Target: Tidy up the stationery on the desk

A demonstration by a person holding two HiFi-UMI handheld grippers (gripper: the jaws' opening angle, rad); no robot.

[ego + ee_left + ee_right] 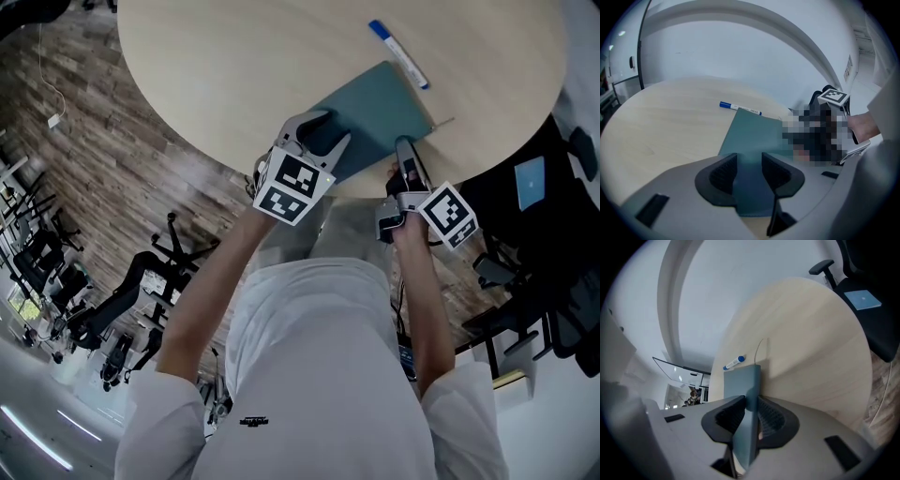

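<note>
A teal notebook (375, 108) lies on the round pale wooden table (244, 66), close to the near edge. My left gripper (333, 129) is open over the notebook's near left corner, and the cover (752, 136) shows flat between and below its spread fingers. My right gripper (405, 148) is shut on the notebook's near right edge, which stands edge-on (743, 380) between its pads. A white pen with a blue cap (398, 54) lies just beyond the notebook's far edge. It also shows in the left gripper view as the pen (739, 108) and in the right gripper view as the pen (734, 362).
The table's rim curves right under both grippers, with wood-plank floor (103, 141) beyond it. Black office chairs stand at the left (122, 300) and right (572, 281). One chair on the right carries a blue sheet (530, 181). A thin ribbon (759, 345) trails from the notebook.
</note>
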